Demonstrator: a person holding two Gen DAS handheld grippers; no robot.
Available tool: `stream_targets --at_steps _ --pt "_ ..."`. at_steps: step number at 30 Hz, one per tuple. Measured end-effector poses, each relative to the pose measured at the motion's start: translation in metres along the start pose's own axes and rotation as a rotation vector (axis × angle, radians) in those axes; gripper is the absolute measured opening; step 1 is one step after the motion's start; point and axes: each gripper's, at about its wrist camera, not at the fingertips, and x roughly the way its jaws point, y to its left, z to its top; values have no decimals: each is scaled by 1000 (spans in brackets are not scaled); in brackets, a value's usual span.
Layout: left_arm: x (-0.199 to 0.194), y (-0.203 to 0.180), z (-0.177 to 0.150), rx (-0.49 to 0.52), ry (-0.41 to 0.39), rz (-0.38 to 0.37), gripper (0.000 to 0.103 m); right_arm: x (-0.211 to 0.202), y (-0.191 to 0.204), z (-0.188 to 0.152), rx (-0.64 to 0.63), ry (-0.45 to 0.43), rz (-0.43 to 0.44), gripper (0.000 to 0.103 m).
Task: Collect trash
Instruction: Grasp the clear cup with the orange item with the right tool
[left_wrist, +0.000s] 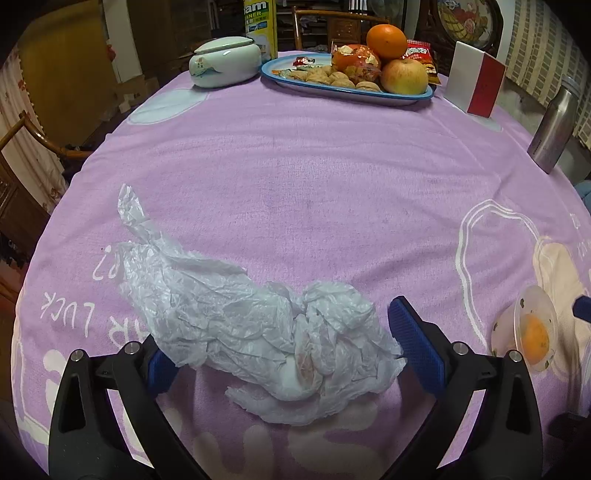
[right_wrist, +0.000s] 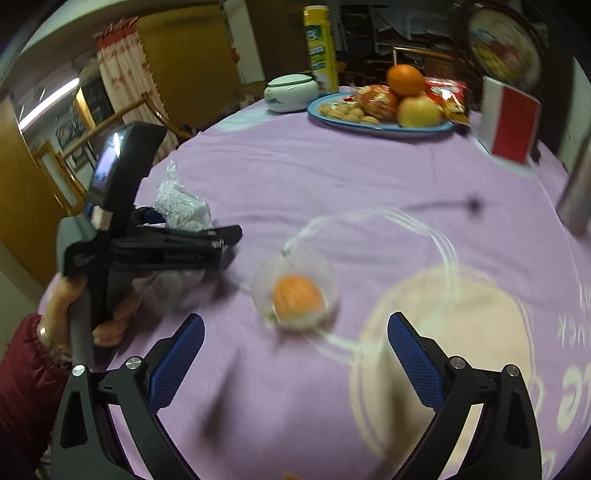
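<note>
The left gripper (left_wrist: 284, 339) gapes wide around the bag (left_wrist: 258, 325), low centre, pads clear of it. The right gripper (right_wrist: 295, 354), also released, faces the cup (right_wrist: 295, 295) mid-frame; grasping that looks next.

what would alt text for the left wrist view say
A crumpled white plastic bag lies on a purple tablecloth between the open blue-padded fingers of the left tool. A clear cup holding something orange sits to its right; a blue tray of fruit and snacks stands at the far edge.

A wooden chair (left_wrist: 22, 144) and floral curtain (right_wrist: 122, 70) stand beside yellow-brown walls.
</note>
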Motion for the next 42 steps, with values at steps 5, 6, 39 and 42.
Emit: stream_targets --at_steps 5,6,39,42 --pt "0 0 0 0 0 1 97 25 5 16 -6 10 -28 98" --pt "0 0 0 0 1 0 97 28 5 17 -2 12 -26 98" --pt "-15 -6 -5 41 -48 -37 31 40 -5 14 -6 -13 -56 57" --pt "-29 -5 -12 30 -73 -95 28 32 -6 15 22 -27 -25 57"
